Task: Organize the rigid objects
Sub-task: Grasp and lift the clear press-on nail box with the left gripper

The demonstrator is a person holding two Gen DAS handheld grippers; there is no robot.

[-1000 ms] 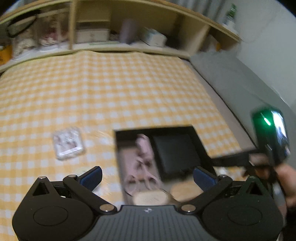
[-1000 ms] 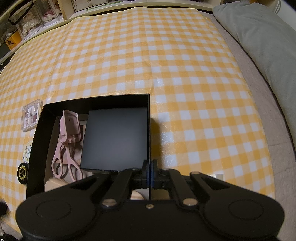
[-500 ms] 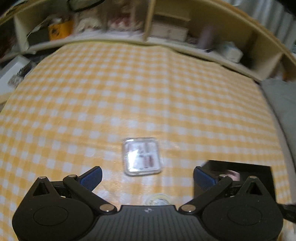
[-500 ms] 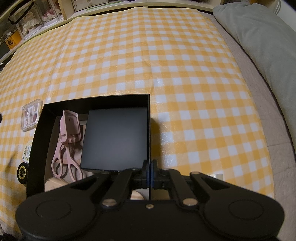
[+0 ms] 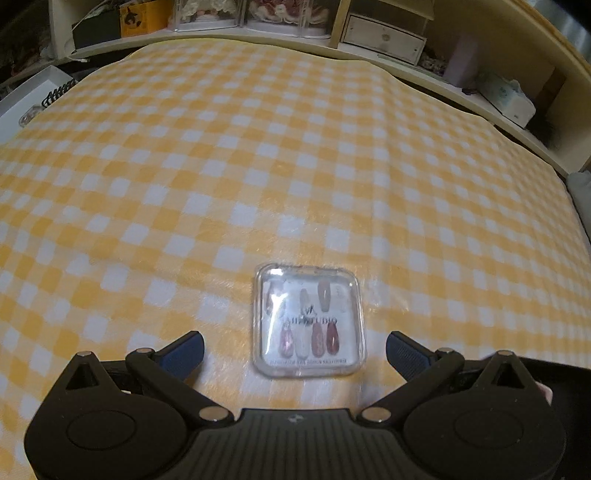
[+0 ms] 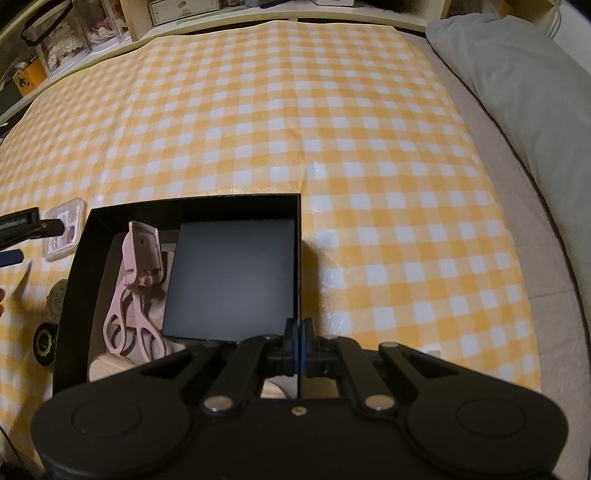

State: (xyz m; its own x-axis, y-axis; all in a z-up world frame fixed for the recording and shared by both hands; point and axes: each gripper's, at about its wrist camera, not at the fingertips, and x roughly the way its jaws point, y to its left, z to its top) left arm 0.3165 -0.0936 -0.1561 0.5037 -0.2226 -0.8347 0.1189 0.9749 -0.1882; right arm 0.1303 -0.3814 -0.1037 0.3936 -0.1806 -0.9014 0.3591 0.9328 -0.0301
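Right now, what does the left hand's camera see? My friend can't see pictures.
The open left gripper hovers over a clear square case of fake nails, which lies flat on a yellow checked cloth. Cluttered shelves line the far edge.

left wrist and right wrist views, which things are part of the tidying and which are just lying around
Part of the job:
clear nail case, between the open left tongs
black box, right tongs shut on its wall
pink eyelash curler inside it

Just lying about:
grey pillow
shelf clutter
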